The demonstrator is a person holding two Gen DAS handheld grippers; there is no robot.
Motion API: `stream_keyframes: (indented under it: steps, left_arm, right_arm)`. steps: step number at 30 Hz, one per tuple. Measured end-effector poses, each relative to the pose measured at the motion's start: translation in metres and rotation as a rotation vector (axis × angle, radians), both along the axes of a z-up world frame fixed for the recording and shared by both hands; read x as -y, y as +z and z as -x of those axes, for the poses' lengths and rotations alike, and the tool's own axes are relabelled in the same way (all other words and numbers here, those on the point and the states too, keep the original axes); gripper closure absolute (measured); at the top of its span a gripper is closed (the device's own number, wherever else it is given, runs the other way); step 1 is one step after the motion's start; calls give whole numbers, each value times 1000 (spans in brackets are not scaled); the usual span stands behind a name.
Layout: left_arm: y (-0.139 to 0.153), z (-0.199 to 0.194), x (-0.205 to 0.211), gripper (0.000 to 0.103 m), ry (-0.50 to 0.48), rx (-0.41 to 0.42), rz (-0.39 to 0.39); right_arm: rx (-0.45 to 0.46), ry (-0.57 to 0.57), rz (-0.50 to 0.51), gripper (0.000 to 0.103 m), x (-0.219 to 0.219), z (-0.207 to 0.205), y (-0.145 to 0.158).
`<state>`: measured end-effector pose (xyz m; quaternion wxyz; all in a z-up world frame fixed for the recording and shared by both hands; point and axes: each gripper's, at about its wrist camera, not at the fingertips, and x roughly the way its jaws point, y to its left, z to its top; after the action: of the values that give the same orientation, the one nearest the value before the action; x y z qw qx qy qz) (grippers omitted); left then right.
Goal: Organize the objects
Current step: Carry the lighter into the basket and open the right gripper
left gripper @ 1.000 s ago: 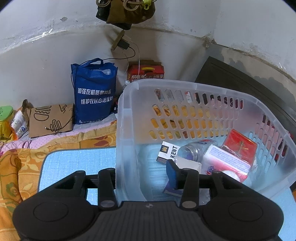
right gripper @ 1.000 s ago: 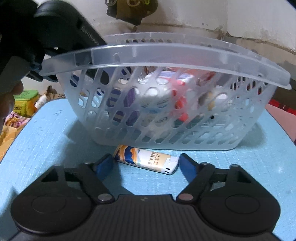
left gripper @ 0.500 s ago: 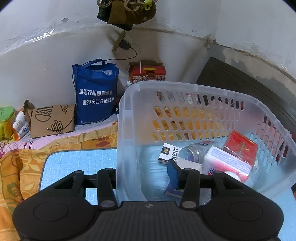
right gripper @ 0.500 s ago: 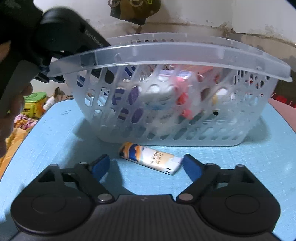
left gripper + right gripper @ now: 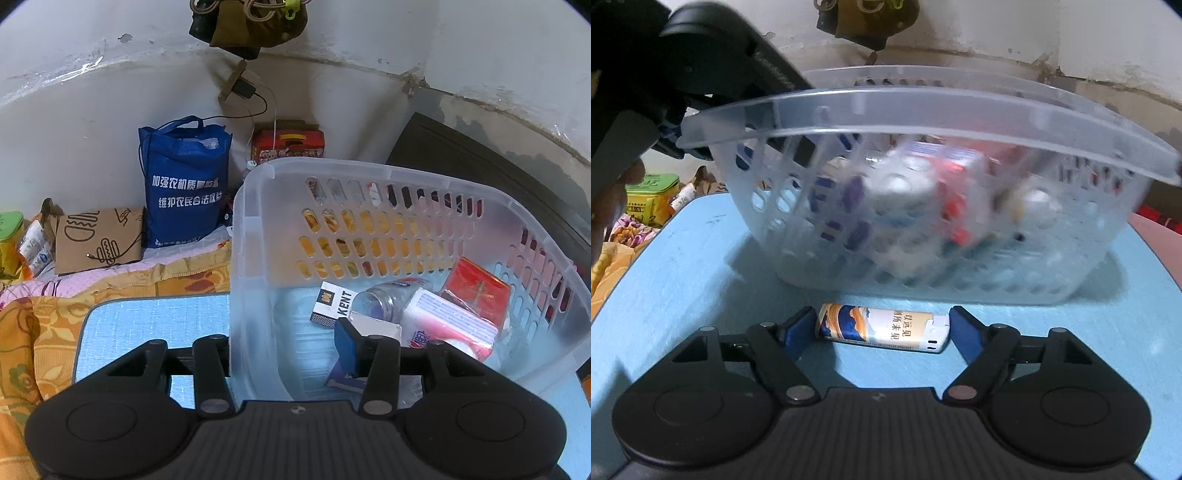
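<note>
Basket gripped, lighter framed

Our left gripper [image 5: 284,347] has its fingers closed on the basket [image 5: 388,173] wall, one finger outside, one inside. Just in front of the basket, our right gripper [image 5: 882,328] holds its fingers wide apart either side of the lighter [image 5: 882,328] lying on the blue worktop [image 5: 683,266], not clamping it.

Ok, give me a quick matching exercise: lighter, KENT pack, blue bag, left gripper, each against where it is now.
Things:
1. printed cylindrical lighter
2. white KENT cigarette pack
3. blue fabric tote bag
4. left gripper

Places:
A. standing against the wall
B. straddling the wall of the clear plastic basket
C. between the right gripper fingers
D. inside the basket

Pairs: 1-C, 2-D, 3-A, 4-B
</note>
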<state>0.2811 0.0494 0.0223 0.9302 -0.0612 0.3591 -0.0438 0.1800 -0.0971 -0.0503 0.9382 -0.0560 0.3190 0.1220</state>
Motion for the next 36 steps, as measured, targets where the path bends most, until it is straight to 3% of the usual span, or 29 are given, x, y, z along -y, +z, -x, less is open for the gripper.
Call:
stream_keyframes:
  steps: [15,25,28,32,36]
  left_arm:
    - [1,1,0,53,17,5,0]
    - [3,0,1,53,26,5,-7]
    - [3,0,0,53,28,4,-7]
    - [3,0,-1,53,29,5,-9]
    - [2,-1,-2,53,27,7,-2]
  right_arm:
    - [67,44,-37,23,86,47,25]
    - [237,123,-134,23,126,97,110]
    - [283,131,-155,23,121,76,138]
    - [284,177,-165,22,95,15,166]
    - [177,225,-207,22,66,-51,173]
